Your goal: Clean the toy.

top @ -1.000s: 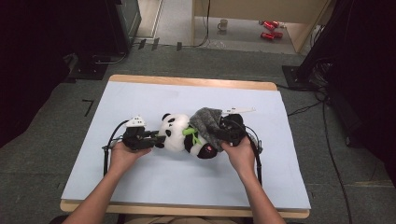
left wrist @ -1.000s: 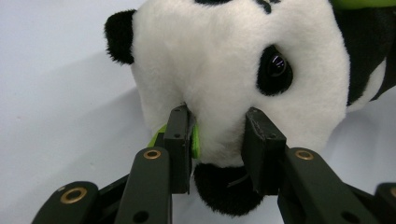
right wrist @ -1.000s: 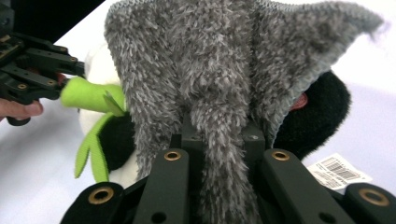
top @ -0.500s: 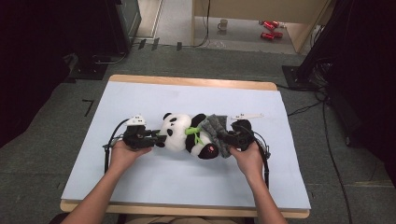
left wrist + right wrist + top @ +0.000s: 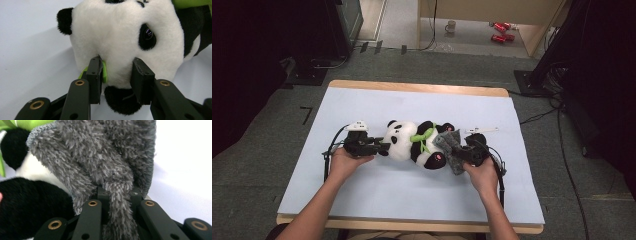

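A black-and-white panda plush (image 5: 404, 142) with a green ribbon lies on its back in the middle of the table. Its head points left. My left gripper (image 5: 384, 146) is shut on the head, and in the left gripper view the pads (image 5: 95, 75) press into the white fur of the panda (image 5: 120, 32) beside a green tag. My right gripper (image 5: 460, 154) is shut on a fluffy grey cloth (image 5: 451, 150). The cloth lies against the panda's legs. In the right gripper view the cloth (image 5: 100, 152) is pinched in my right gripper (image 5: 118, 192), with the panda's black limb (image 5: 30, 202) at the left.
A pale blue mat (image 5: 362, 105) covers the wooden table. A thin white stick (image 5: 482, 130) lies just beyond my right gripper. Cables trail from both grippers toward the near edge. Beyond the table are a grey floor, dark stands and red cans.
My right gripper has carried the grey cloth from over the panda's belly to the right and down, beside its legs. The left gripper and the panda's head have stayed in place.
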`<state>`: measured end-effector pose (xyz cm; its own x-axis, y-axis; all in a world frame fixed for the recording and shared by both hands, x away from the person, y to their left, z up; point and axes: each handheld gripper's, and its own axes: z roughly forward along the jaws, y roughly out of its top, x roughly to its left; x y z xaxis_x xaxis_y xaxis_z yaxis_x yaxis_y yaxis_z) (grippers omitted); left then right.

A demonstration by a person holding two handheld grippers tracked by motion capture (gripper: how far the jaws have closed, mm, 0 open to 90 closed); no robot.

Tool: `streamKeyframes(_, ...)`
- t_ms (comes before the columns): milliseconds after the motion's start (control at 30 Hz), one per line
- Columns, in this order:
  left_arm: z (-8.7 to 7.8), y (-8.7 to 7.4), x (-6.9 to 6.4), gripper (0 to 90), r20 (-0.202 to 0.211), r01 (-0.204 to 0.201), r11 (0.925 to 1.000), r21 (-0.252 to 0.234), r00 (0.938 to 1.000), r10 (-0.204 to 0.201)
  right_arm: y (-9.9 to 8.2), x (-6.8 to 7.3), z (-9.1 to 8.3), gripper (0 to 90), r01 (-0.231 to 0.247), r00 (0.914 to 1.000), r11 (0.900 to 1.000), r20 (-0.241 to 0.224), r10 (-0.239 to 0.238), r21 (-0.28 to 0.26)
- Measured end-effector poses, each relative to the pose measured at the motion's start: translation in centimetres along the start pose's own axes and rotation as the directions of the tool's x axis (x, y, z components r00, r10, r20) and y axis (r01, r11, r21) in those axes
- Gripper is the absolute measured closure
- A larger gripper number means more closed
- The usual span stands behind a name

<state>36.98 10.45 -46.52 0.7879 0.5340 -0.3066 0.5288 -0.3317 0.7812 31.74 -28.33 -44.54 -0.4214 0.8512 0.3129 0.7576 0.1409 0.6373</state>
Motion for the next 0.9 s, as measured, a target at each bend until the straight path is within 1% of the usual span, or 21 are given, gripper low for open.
streamKeyframes(100,0.0,0.0,0.1,63.8,0.0,0.001,1.0,-0.002,1.0,-0.001,-0.1,-0.4,-0.1,79.3,-0.008,0.9999,0.9999,0.013,0.008,0.014)
streamKeyframes(167,0.0,0.0,0.1,63.9,0.0,0.007,1.0,-0.004,1.0,-0.007,0.0,-1.3,-0.6,79.5,-0.03,0.9976,0.9987,0.063,0.027,0.041)
streamKeyframes(200,0.0,0.0,0.1,63.9,0.0,0.006,1.0,-0.003,1.0,-0.006,0.0,-1.6,-0.9,79.5,-0.043,0.9968,0.9982,0.07,0.04,0.043)
streamKeyframes(233,0.0,0.0,0.1,63.9,0.0,0.005,1.0,-0.002,1.0,-0.005,0.0,-1.6,-0.9,79.5,-0.043,0.9968,0.9982,0.07,0.04,0.043)
streamKeyframes(267,0.0,0.0,0.1,63.8,-0.004,0.0,1.0,-0.003,1.0,0.0,0.2,-2.0,-1.8,79.5,-0.066,0.9955,0.9976,0.069,0.064,0.021)
streamKeyframes(333,0.0,0.0,0.0,63.8,-0.006,-0.001,1.0,-0.003,1.0,0.001,0.4,-2.0,-2.3,79.6,-0.071,0.9955,0.9974,0.063,0.071,0.007)
streamKeyframes(367,0.0,0.0,0.0,63.7,-0.007,0.002,1.0,-0.005,1.0,-0.002,0.9,-1.4,-3.3,79.5,-0.059,0.9969,0.9979,0.051,0.06,-0.026)
streamKeyframes(433,0.0,0.0,0.0,63.8,-0.008,0.003,1.0,-0.006,1.0,-0.003,1.5,-0.5,-4.0,79.5,-0.038,0.9986,0.998,0.036,0.04,-0.051)
streamKeyframes(467,0.0,0.0,0.0,63.7,-0.008,0.003,1.0,-0.006,1.0,-0.003,1.5,-0.5,-4.0,79.5,-0.038,0.9986,0.998,0.036,0.04,-0.051)
streamKeyframes(500,0.0,0.0,0.0,63.7,-0.011,-0.004,1.0,-0.004,0.9999,0.004,2.2,0.9,-4.7,79.5,-0.011,0.9998,0.9971,0.017,0.013,-0.076)
streamKeyframes(533,0.0,0.0,0.0,63.7,-0.011,-0.004,1.0,-0.004,0.9999,0.004,2.2,0.9,-4.7,79.5,-0.011,0.9998,0.9971,0.017,0.013,-0.076)
streamKeyframes(567,-0.1,0.0,-0.1,63.7,-0.012,-0.004,1.0,-0.004,0.9999,0.004,2.7,2.0,-5.2,79.4,0.007,1.0,0.9958,0.0,-0.007,-0.091)
streamKeyframes(600,-0.1,0.0,-0.1,63.7,-0.013,-0.006,1.0,-0.004,0.9999,0.006,2.7,2.0,-5.2,79.4,0.007,1.0,0.9958,0.0,-0.007,-0.091)
streamKeyframes(633,-0.1,0.0,-0.1,63.6,-0.013,-0.009,1.0,-0.003,0.9999,0.009,3.0,2.6,-5.5,79.5,0.017,0.9998,0.9944,-0.01,-0.018,-0.104)
streamKeyframes(700,-0.1,0.0,-0.1,63.3,-0.013,-0.014,0.9999,-0.004,0.9998,0.014,3.5,3.9,-6.1,79.4,0.033,0.9981,0.9908,-0.047,-0.04,-0.131)
streamKeyframes(733,-0.1,0.0,-0.1,62.7,-0.013,-0.016,0.9999,-0.004,0.9998,0.016,3.8,5.2,-6.4,79.4,0.053,0.9954,0.9872,-0.071,-0.065,-0.15)
streamKeyframes(767,-0.1,0.0,-0.1,62.7,-0.012,-0.016,0.9999,-0.004,0.9998,0.016,3.8,5.2,-6.4,79.4,0.053,0.9954,0.9872,-0.071,-0.065,-0.15)
streamKeyframes(800,-0.1,0.0,-0.1,62.3,-0.011,-0.016,0.9999,-0.003,0.9998,0.016,4.0,5.7,-6.4,79.2,0.061,0.9941,0.9863,-0.08,-0.074,-0.153)
streamKeyframes(833,-0.1,0.0,-0.1,61.6,-0.01,-0.015,0.9999,-0.003,0.9998,0.015,4.1,6.9,-6.4,79.0,0.077,0.9907,0.9844,-0.099,-0.093,-0.158)
streamKeyframes(867,-0.1,0.0,-0.1,61.6,-0.009,-0.014,0.9999,-0.003,0.9999,0.014,4.1,6.9,-6.4,79.0,0.077,0.9907,0.9844,-0.099,-0.093,-0.158)
streamKeyframes(900,-0.1,0.0,-0.1,61.4,-0.009,-0.017,0.9999,-0.002,0.9998,0.017,4.1,7.5,-6.2,79.0,0.08,0.9896,0.985,-0.106,-0.097,-0.153)
